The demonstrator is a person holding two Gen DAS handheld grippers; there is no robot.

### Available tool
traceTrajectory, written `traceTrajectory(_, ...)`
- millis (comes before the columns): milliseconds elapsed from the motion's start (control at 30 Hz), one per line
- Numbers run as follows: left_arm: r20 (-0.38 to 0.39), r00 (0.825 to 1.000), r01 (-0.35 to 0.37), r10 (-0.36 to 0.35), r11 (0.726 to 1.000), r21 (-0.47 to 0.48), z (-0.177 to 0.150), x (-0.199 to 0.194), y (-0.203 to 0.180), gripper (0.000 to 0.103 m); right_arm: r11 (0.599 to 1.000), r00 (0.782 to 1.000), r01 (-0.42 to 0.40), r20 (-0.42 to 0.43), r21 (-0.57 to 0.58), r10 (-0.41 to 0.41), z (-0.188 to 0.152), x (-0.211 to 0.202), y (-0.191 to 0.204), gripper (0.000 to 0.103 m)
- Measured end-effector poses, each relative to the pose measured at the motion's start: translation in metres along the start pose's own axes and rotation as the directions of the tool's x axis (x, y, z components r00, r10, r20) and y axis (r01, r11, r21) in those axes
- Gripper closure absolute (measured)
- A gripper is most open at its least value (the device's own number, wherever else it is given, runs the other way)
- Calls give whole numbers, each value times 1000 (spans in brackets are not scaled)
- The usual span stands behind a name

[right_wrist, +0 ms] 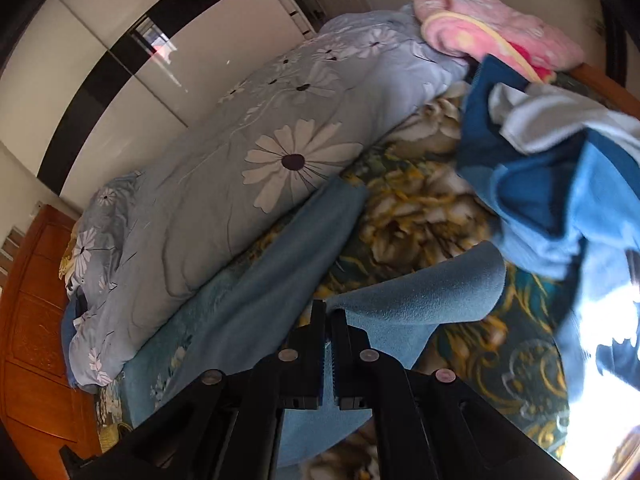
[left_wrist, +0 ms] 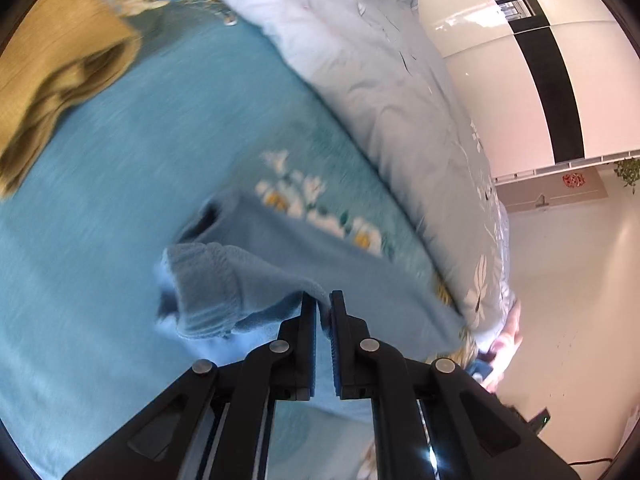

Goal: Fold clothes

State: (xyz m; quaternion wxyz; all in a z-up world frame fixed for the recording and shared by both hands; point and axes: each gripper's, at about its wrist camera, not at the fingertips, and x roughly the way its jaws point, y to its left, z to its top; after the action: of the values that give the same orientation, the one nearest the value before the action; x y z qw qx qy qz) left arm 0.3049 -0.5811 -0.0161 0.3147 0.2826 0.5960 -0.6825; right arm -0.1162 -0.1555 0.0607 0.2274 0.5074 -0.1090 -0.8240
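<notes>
Bedroom, floral-quilted bed (right_wrist: 248, 208): left gripper (left_wrist: 323, 300), right gripper (right_wrist: 328, 312) both clamped on blue fleece garment (right_wrist: 420, 296); thin edge-pinch, fabric may slip.

Blue fleece garment (right_wrist: 420, 292), pale-blue daisy-print quilt (right_wrist: 224, 184), teal floral bedsheet (left_wrist: 120, 184), pink blanket (right_wrist: 492, 28)

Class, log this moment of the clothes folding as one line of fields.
left tool: shut on blue garment | right tool: shut on blue garment | garment: lifted over bed | quilt: beside it | clothes pile: unfolded
</notes>
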Motion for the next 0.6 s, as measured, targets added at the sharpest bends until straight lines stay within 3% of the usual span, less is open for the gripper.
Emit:
traceTrajectory(100, 62, 997, -46, 49, 998, -53, 24, 24, -12, 97, 999, 999, 12, -33, -42, -13, 41, 61, 26, 101)
traceTrajectory(233, 76, 993, -85, 91, 994, -68, 44, 52, -7, 97, 992, 993, 34, -108, -124, -48, 70, 144, 54, 101)
traceTrajectory(433, 54, 988, -137, 142, 986, -93, 55, 75, 12, 97, 973, 974, 73, -195, -217, -117, 75, 217, 75, 101)
traceTrajectory(600, 35, 987, -154, 157, 985, -72, 50, 82, 16, 97, 961, 959, 97, -234, -260, -160, 68, 244, 72, 100)
